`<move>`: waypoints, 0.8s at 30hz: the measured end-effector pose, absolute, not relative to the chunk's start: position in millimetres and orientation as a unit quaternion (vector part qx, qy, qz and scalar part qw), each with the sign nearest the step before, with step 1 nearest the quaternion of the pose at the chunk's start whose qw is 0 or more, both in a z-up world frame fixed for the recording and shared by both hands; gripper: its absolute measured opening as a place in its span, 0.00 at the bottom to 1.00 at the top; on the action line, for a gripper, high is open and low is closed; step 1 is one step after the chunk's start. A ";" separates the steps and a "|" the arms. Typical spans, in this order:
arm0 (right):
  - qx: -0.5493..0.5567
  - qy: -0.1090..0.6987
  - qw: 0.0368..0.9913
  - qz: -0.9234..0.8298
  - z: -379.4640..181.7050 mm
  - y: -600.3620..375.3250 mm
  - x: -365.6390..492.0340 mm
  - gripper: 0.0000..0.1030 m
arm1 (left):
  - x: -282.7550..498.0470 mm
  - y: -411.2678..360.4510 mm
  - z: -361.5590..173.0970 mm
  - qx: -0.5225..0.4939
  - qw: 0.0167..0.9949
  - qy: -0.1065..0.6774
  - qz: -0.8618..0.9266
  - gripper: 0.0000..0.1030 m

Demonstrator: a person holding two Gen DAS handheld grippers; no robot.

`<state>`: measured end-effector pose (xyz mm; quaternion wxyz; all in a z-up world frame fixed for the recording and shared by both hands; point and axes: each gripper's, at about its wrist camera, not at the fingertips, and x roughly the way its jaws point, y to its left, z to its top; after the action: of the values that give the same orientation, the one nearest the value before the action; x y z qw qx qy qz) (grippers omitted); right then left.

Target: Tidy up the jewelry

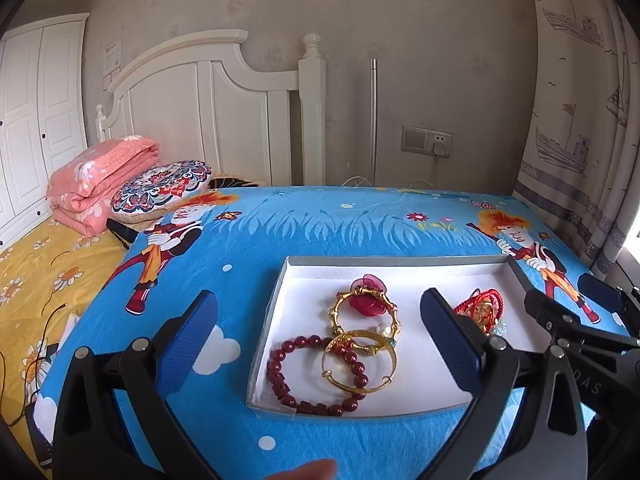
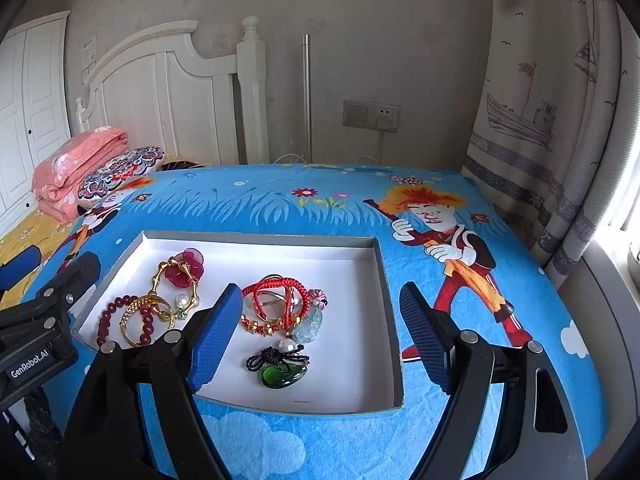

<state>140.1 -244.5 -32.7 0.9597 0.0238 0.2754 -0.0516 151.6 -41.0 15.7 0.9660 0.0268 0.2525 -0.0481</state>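
Note:
A shallow white tray (image 1: pixel 304 280) (image 2: pixel 360 264) with a grey rim lies on the blue cartoon cloth. In it lie a dark red bead bracelet (image 1: pixel 280 364) (image 2: pixel 106 316), a gold bangle (image 1: pixel 360 364) (image 2: pixel 138 322), a gold bamboo bangle with a red flower (image 1: pixel 366 304) (image 2: pixel 178 276), a red cord bundle (image 1: pixel 480 308) (image 2: pixel 276 304), a pale jade pendant (image 2: pixel 308 326) and a green pendant (image 2: pixel 282 372). My left gripper (image 1: pixel 320 340) is open above the tray's left part. My right gripper (image 2: pixel 320 340) is open above its right part. Both are empty.
The cloth covers a table (image 1: pixel 320 220) beside a bed with a yellow sheet (image 1: pixel 40 272), folded pink quilt (image 1: pixel 100 176) and patterned cushion (image 1: pixel 160 186). A white headboard (image 1: pixel 208 112), wall socket (image 1: pixel 428 140) and curtain (image 1: pixel 580 120) stand behind. A black cable (image 1: pixel 44 328) lies on the bed.

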 end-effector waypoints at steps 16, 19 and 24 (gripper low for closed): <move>0.012 0.282 0.958 -0.045 -35.8 -240.5 122.6 0.82 | 138.5 -25.0 -0.3 0.006 0.958 0.282 -0.050 0.95; 0.008 0.285 0.957 -0.047 -34.2 -238.6 122.3 0.82 | 139.4 -25.4 1.4 0.010 0.958 0.284 -0.045 0.95; 0.008 0.285 0.957 -0.047 -32.2 -238.4 121.6 0.82 | 138.0 -27.7 4.9 0.014 0.958 0.283 -0.047 0.95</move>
<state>121.6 -238.4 -32.2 0.9573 0.0083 0.2851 -0.0474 138.0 -27.7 4.9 0.9578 0.0142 0.2833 -0.0475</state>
